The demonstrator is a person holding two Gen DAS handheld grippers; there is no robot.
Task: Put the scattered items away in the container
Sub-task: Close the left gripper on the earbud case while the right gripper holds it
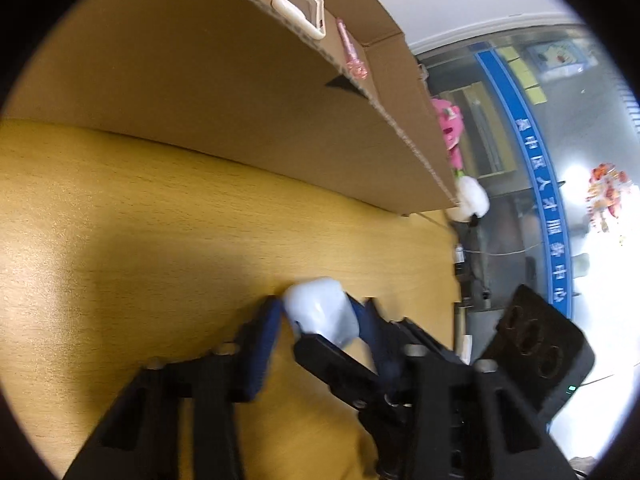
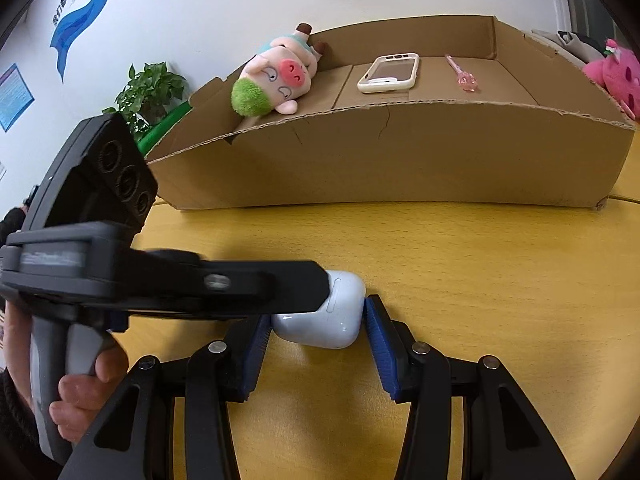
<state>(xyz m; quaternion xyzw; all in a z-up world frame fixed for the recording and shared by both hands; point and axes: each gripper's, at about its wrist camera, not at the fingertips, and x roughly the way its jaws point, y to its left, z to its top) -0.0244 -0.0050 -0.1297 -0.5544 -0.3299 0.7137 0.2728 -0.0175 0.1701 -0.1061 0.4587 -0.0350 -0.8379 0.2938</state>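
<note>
The right gripper (image 2: 318,326) clamps a white earbud case (image 2: 328,316) on the yellow table (image 2: 480,280). The left gripper (image 1: 320,312), entering from nine o'clock, also pinches the case. At twelve o'clock the cardboard box (image 2: 400,152) holds a plush pig (image 2: 276,80), phone case (image 2: 390,72) and pink stick (image 2: 462,74).

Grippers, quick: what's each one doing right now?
Left gripper: jaws closed on the white earbud case.
Right gripper: jaws closed on that same case, from its sides.

White earbud case (image 2: 324,316), brown cardboard box (image 2: 400,156)
</note>
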